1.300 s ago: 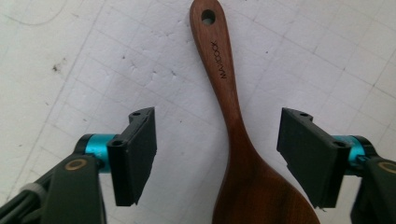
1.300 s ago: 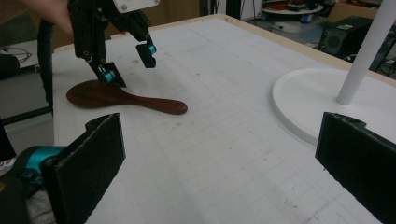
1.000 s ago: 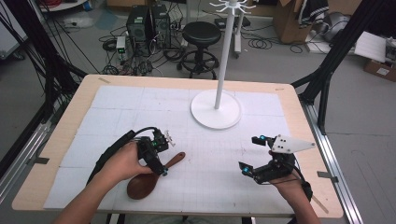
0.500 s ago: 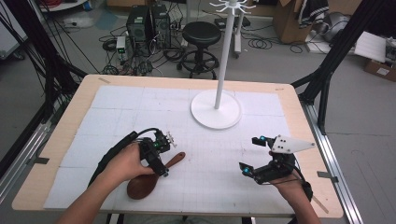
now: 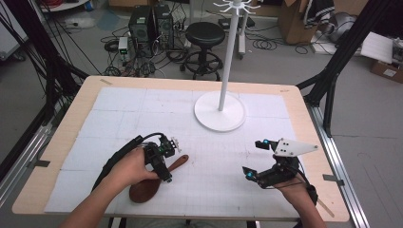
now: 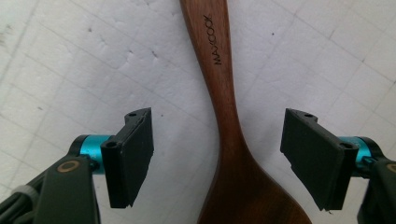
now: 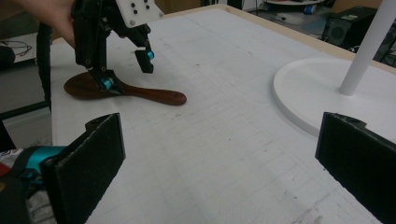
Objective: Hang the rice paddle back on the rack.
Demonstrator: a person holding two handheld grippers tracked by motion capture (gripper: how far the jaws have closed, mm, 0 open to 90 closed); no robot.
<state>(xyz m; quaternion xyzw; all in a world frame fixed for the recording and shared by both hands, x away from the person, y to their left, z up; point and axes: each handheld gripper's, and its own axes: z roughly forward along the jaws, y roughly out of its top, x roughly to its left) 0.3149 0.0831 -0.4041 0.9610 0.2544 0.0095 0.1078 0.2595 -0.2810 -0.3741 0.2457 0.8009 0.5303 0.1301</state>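
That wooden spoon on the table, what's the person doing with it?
A person holds a gripper in each hand. The left gripper hangs over the wooden spoon, jaws open on either side of its neck, not squeezing it yet. The spoon lies flat on the white mat. The right gripper waits open off to the side, holding nothing. A white stand sits farther back. It looks like the spoon may get picked up.
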